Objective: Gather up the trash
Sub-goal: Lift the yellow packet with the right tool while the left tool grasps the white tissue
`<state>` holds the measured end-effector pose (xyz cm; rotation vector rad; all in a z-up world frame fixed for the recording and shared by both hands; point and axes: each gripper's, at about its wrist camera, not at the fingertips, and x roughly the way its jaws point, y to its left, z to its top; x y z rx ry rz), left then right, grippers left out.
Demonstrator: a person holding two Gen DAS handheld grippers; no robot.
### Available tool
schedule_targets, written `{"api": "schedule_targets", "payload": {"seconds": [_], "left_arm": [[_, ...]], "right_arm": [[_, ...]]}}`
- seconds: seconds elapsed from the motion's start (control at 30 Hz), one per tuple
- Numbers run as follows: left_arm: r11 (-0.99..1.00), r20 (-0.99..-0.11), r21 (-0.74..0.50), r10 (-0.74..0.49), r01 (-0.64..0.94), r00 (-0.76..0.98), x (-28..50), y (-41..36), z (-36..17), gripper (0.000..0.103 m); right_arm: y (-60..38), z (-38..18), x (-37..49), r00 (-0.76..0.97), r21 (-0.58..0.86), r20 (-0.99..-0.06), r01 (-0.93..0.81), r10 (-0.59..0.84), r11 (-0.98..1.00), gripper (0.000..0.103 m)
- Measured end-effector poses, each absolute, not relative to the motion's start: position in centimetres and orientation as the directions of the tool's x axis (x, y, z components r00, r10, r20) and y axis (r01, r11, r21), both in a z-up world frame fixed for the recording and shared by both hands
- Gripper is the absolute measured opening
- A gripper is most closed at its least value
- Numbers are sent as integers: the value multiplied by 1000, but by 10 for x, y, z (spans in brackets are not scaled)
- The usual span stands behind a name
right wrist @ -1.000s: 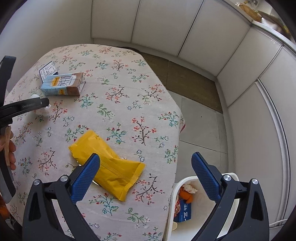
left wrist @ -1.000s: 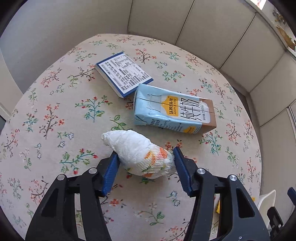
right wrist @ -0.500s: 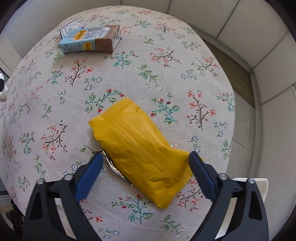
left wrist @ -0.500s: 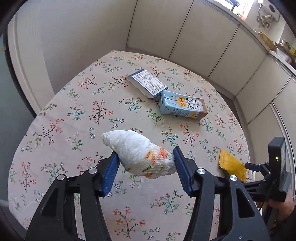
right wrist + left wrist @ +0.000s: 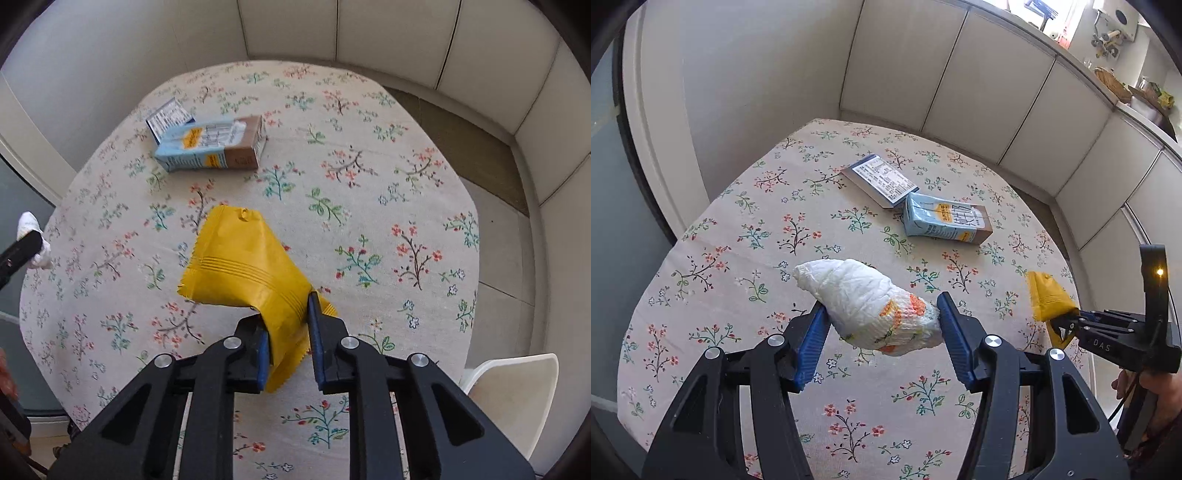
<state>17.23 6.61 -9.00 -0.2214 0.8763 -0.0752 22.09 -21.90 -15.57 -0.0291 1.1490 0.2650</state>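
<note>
Pickup step, both hands loaded. The left gripper [image 5: 879,332] fingers pinch a crumpled tissue wad [image 5: 868,306] above the counter [image 5: 738,258]; the right gripper [image 5: 286,339] fingers are closing on a yellow snack wrapper [image 5: 243,266] at the near right edge. Next calls for carrying both to the white bin [image 5: 517,391]; the milk carton [image 5: 210,147] and flat box [image 5: 879,179] lie toward the far edge.

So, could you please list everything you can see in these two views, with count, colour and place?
crumpled tissue: one, white with orange stains, held above the table in the left claw.
snack wrapper: one, yellow, far end on the table, near end between the closing right claw's fingers.
milk carton: one, light blue and brown, lying on the table's far side.
flat box: one, white label, blue edge, touching the carton.
tablecloth: one, beige floral, over the table.
bin: one, white, beside the table.
left claw: black, blue pads.
right claw: black, blue pads.
</note>
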Motion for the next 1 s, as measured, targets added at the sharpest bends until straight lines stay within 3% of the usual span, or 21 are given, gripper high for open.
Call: {"api": "schedule_targets", "payload": {"seconds": [0.43,1.0], "left_arm": [[977,-693,-213,-147,-6,706,172,57,-53,55],[967,-597,-231,-230,110,768,167,6,-8,55]], "right_arm": [[-202,-75,210,598,154,-746,-273,293,950,18],[-240,-16,164,781,131,-573,-212,248,968,18]]}}
